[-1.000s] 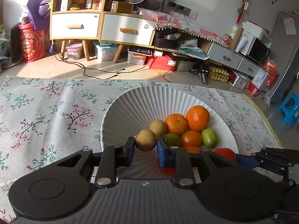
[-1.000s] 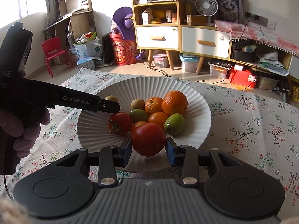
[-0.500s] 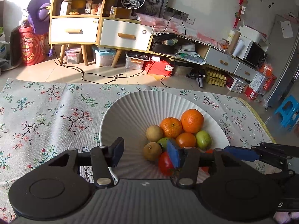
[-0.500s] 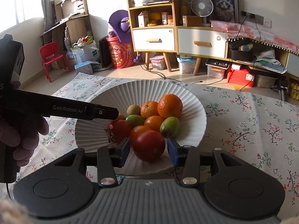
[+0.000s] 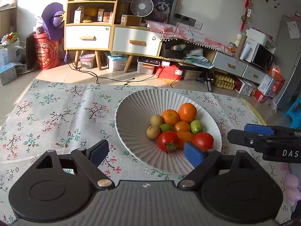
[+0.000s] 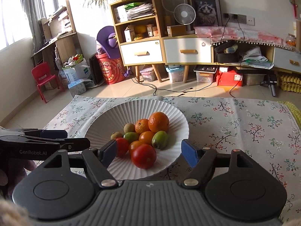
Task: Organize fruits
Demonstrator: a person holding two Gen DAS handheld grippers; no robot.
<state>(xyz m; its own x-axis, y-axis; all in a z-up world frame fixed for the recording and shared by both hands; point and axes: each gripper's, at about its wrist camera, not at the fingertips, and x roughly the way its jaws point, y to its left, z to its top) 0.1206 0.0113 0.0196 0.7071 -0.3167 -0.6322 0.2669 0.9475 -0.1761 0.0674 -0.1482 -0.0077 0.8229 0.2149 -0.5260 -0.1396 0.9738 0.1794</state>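
A white ribbed bowl [image 5: 131, 113] [image 6: 169, 111] on the floral tablecloth holds several fruits: oranges [image 5: 187, 112] [image 6: 158, 122], green fruits [image 5: 196, 127] [image 6: 159, 139], brown kiwis [image 5: 153, 132] [image 6: 129, 128] and two red tomatoes [image 5: 168, 141] [image 5: 202, 141] [image 6: 143, 156]. My left gripper [image 5: 146, 152] is open and empty, just before the bowl's near rim. My right gripper [image 6: 149, 153] is open and empty, its jaws standing either side of the near tomato without touching it. The right gripper also shows at the right of the left wrist view [image 5: 263, 139].
The floral tablecloth [image 5: 56, 113] [image 6: 244, 124] covers the table. The left gripper shows at the left of the right wrist view [image 6: 43, 141]. Beyond the table are drawer cabinets [image 5: 112, 37], boxes and cables on the floor.
The left gripper let go of the brown kiwi into the bowl, opened wide and drew back. The right gripper opened and released the tomato into the bowl, then drew back.
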